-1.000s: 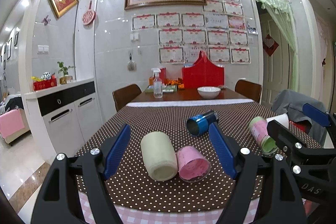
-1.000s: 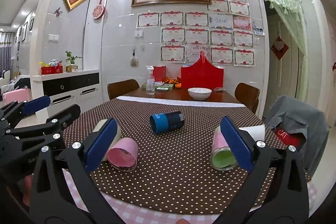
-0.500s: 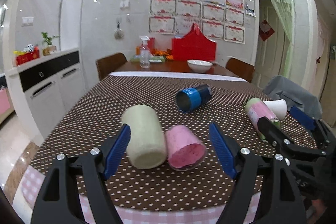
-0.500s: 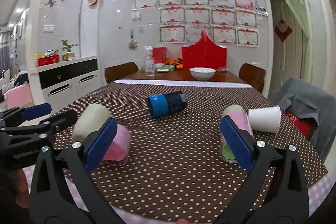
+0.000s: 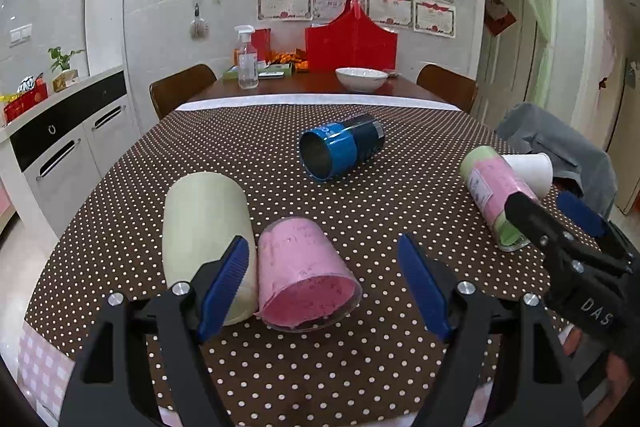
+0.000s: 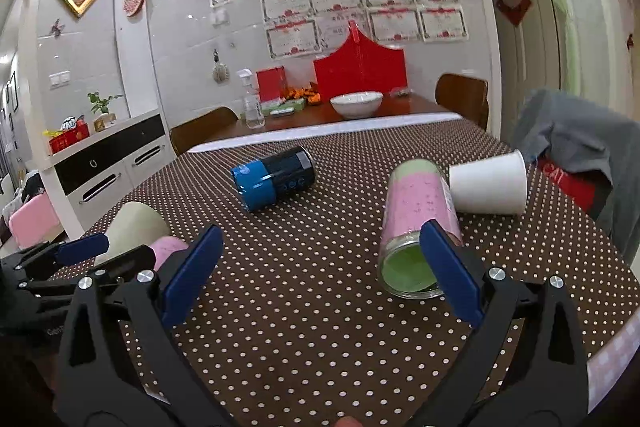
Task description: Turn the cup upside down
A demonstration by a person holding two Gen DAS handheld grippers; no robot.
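Observation:
Several cups lie on their sides on a brown polka-dot tablecloth (image 5: pixel 280 367). A pink cup (image 5: pixel 306 273) and a pale cream cup (image 5: pixel 204 223) lie side by side at the near left. My left gripper (image 5: pixel 324 271) is open, its blue pads on either side of the pink cup, not touching it. A blue cup (image 5: pixel 340 151) lies mid-table, also in the right wrist view (image 6: pixel 272 177). A pink-and-green cup (image 6: pixel 418 223) and a white paper cup (image 6: pixel 490 183) lie at the right. My right gripper (image 6: pixel 320 267) is open and empty, its right pad just in front of the pink-and-green cup.
A white bowl (image 5: pixel 361 78), a spray bottle (image 5: pixel 247 59) and a red box (image 5: pixel 351 41) stand at the table's far end. Chairs flank it; a grey jacket (image 6: pixel 580 155) hangs on the right chair. A white cabinet (image 5: pixel 60 147) stands left.
Both grippers have moved forward and lower toward the table. The left now straddles the pink cup; the right has closed in on the pink-and-green cup and tilted. Both stay open.

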